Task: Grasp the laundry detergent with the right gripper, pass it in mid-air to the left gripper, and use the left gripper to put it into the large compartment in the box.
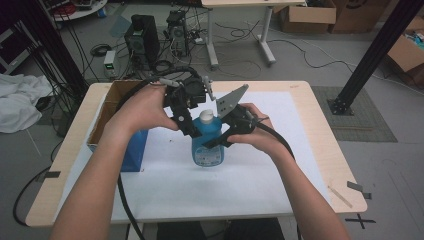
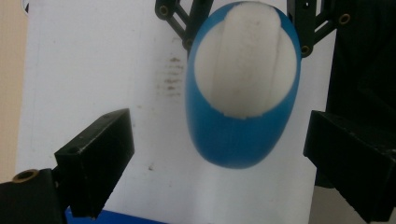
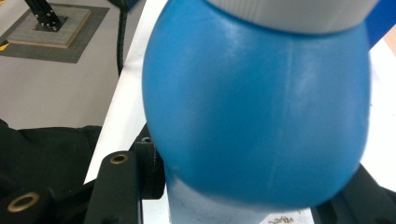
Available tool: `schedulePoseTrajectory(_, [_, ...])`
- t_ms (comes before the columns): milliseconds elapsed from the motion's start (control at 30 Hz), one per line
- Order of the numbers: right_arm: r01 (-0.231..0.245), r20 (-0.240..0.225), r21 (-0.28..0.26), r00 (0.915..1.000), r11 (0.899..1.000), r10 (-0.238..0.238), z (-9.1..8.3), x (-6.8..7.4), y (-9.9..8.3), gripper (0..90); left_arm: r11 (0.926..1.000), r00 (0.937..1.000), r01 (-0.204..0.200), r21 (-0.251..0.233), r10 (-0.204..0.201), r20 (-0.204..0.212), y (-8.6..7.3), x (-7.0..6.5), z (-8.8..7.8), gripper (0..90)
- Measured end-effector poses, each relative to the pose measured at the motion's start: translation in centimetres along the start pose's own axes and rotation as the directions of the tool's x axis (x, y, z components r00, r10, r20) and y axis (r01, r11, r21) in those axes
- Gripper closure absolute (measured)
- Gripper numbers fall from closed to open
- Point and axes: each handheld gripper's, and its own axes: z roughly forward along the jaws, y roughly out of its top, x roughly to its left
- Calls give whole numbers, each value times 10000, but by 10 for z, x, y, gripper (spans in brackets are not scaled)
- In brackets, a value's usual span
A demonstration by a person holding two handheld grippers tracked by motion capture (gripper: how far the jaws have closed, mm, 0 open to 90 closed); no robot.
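Worktop (image 1: 300, 150): covered by white sheet.
Blue bottle (image 1: 206, 145): stood upright mid-sheet, beside the cardboard box (image 1: 107, 107).
Right tongs (image 1: 226, 137): clenched on the bottle's body.
Left tongs (image 2: 212, 154): released, poised above the white cap (image 2: 245, 65); to be centred before closing.

Both forearms enter from the bottom of the frame and meet at its centre. The left gripper (image 1: 192, 127) points down, jaws apart; the right gripper (image 1: 216, 141) is clamped.
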Motion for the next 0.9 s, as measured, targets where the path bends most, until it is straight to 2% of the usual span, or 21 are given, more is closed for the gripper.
schedulePoseTrajectory(200, [-28, -58, -44, 10000, 10000, 27, 1, 1, 2, 464, 9991, 9996, -274, 329, 272, 76, 9, -2, 7, 96])
schedulePoseTrajectory(400, [21, -121, -21, 9999, 10000, -21, 1, 1, 3, 464, 9982, 9990, -447, 396, 443, 102, 16, -4, 9, 108])
schedulePoseTrajectory(900, [78, -142, -70, 9999, 9999, -79, -1, 1, 3, 463, 9980, 9989, -464, 417, 465, -12, 19, -5, 14, 164])
